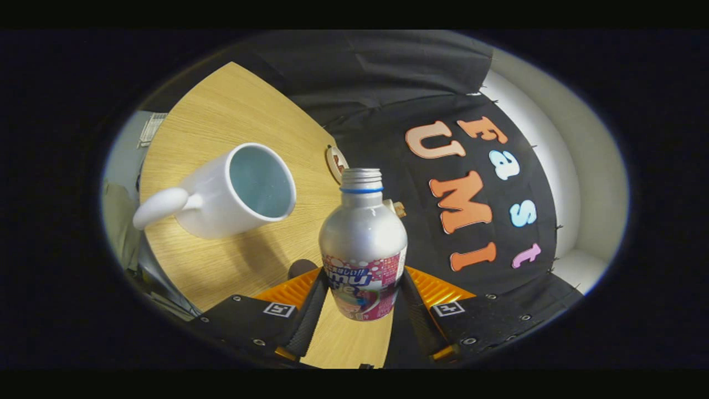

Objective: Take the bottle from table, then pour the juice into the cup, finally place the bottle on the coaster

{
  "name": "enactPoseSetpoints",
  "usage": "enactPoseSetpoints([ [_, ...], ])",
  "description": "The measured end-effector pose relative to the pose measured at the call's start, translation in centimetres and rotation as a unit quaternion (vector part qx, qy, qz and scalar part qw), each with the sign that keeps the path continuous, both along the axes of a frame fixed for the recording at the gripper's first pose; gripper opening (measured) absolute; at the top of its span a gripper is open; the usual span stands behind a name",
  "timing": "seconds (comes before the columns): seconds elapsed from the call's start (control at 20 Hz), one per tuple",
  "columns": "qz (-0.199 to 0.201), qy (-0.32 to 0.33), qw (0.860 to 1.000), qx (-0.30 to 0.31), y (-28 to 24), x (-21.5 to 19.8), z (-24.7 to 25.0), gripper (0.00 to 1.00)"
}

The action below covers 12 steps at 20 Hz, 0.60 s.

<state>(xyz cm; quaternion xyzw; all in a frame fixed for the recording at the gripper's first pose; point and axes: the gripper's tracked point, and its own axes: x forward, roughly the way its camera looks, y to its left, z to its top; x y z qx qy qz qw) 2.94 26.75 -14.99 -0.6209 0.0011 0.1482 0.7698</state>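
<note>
A silver metal bottle (pixel 363 233) with a pink-and-white label and a blue neck ring stands between my fingers, and my gripper (pixel 361 302) is shut on its lower body. Its screw-thread mouth shows no cap. The whole view is rolled to one side, so the bottle is held above the wooden table (pixel 232 111). A white mug (pixel 232 191) sits on the table beyond my left finger, its open mouth facing me and its handle pointing away to the left; the inside looks empty. A round wooden coaster (pixel 335 162) lies past the mug, just behind the bottle's neck.
The black booth cloth hangs beyond the table's far edge. A small tan object (pixel 397 208) peeks out right behind the bottle's shoulder. A pale wall (pixel 576 183) curves past the cloth.
</note>
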Motion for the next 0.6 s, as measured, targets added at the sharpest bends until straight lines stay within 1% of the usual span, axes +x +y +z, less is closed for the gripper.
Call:
enactPoseSetpoints([
  [0.2, 0.013, -0.009, 0.999, -0.042, 0.25, 0.33, 0.01, 0.75],
  [0.6, 0.023, -0.012, 0.996, -0.083, 0.4, 0.49, 0.32, 0.75],
])
